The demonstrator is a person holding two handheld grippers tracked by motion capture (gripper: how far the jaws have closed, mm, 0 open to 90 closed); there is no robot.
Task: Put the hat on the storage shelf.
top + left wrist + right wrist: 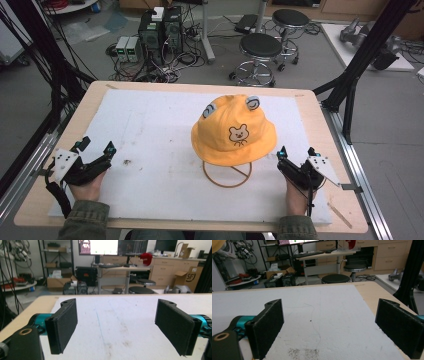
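Observation:
An orange bucket hat with a bear face and two small grey ears sits on a thin wire ring stand near the middle of the white foam mat. My left gripper rests low at the mat's left edge, jaws wide apart with nothing between its pads. At the mat's right edge, beside the hat's brim, my right gripper also stands open and empty, its pads spread over bare mat.
The mat lies on a wooden tabletop framed by black struts. Behind the table stand two black stools, computer boxes and tangled cables on the floor. A small dark smudge marks the mat near my left gripper.

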